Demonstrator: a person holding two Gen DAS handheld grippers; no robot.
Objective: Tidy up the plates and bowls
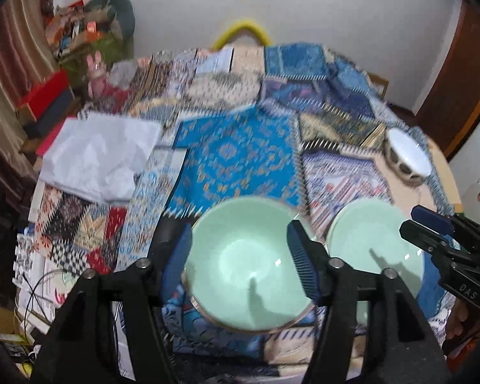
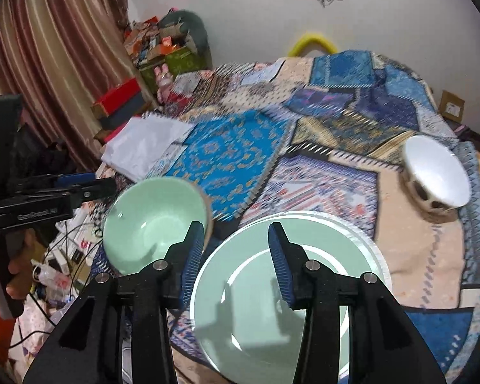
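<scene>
Left gripper [image 1: 240, 256] jaws parted above green bowl [image 1: 249, 265], holding nothing; right gripper [image 2: 236, 262] likewise above green plate [image 2: 288, 288]; lift clear, avoid clipping rims

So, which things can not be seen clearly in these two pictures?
- Green bowl: in the left wrist view the left hand-held gripper covers both sides of its rim.
- Green plate: in the right wrist view its near edge is hidden by the right hand-held gripper.
- White bowl: its outside pattern is blurred in both views.
- Patterned cloth: motion blur smears its detail.
</scene>
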